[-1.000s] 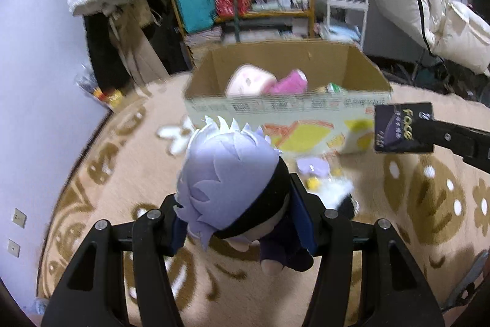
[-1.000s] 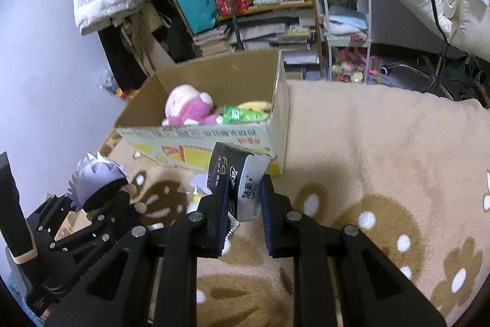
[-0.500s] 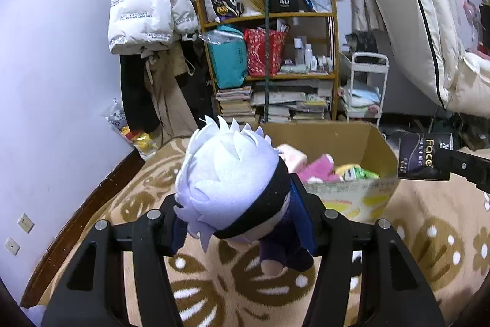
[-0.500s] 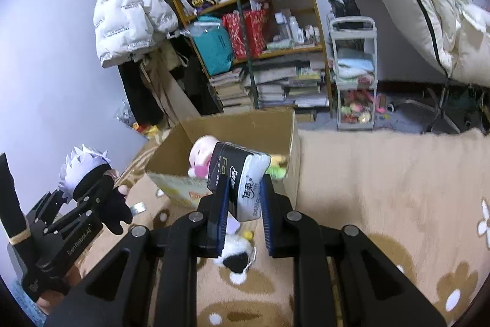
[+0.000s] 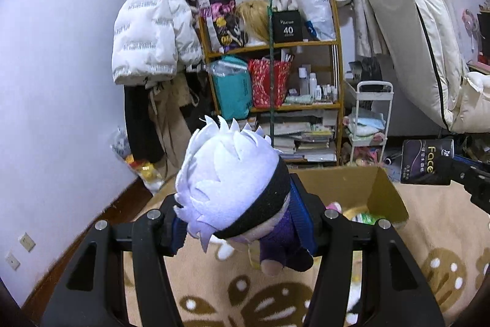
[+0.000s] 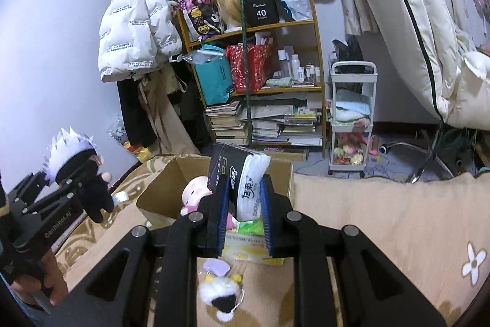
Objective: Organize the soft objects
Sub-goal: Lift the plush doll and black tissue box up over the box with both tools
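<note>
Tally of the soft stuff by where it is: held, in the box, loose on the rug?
Held: 2, white-haired doll in left gripper, tissue pack in right gripper
In cardboard box: 2 visible, pink plush, green pack
Loose on rug: 1, black-and-white plush
Total: 5

cluttered shelf [image 5: 272, 75] (pale wall [image 5: 61, 81] behind)
</note>
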Action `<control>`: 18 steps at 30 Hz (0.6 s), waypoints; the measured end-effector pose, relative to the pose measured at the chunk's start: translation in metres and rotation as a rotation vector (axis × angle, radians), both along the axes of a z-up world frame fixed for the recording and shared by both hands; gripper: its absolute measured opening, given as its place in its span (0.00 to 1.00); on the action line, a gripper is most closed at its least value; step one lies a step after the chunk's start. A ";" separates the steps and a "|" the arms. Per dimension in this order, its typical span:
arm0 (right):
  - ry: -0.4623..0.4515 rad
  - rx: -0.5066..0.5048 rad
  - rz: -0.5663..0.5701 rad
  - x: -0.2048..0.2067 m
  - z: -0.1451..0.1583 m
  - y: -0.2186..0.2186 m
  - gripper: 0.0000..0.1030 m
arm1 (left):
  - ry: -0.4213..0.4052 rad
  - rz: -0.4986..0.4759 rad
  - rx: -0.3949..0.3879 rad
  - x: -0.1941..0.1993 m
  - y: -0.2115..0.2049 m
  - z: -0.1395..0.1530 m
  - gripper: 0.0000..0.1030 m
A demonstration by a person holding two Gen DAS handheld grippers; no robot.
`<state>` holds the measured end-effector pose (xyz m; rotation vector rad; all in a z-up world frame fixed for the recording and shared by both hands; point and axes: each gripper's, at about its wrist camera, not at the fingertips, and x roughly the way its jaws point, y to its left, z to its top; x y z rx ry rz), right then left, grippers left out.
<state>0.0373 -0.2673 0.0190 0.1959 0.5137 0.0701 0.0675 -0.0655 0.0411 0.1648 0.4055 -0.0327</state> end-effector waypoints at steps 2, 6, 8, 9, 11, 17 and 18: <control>-0.003 -0.009 -0.004 0.007 0.003 0.000 0.20 | -0.025 0.001 0.026 0.005 -0.002 0.004 0.55; -0.018 -0.025 -0.011 0.017 0.007 0.002 0.20 | -0.055 0.003 0.059 0.015 -0.005 0.008 0.55; -0.018 -0.043 -0.015 0.025 0.008 0.004 0.20 | -0.064 -0.003 0.064 0.020 -0.007 0.008 0.55; -0.019 -0.047 -0.017 0.028 0.007 0.004 0.20 | -0.065 -0.006 0.062 0.022 -0.008 0.008 0.55; -0.023 -0.052 -0.023 0.034 0.006 0.005 0.20 | -0.058 -0.002 0.051 0.028 -0.007 0.005 0.55; -0.021 -0.103 -0.031 0.047 -0.004 0.014 0.20 | -0.033 0.000 0.039 0.041 -0.003 -0.012 0.56; -0.017 -0.101 -0.031 0.049 -0.006 0.014 0.20 | -0.030 -0.001 0.045 0.042 -0.003 -0.014 0.56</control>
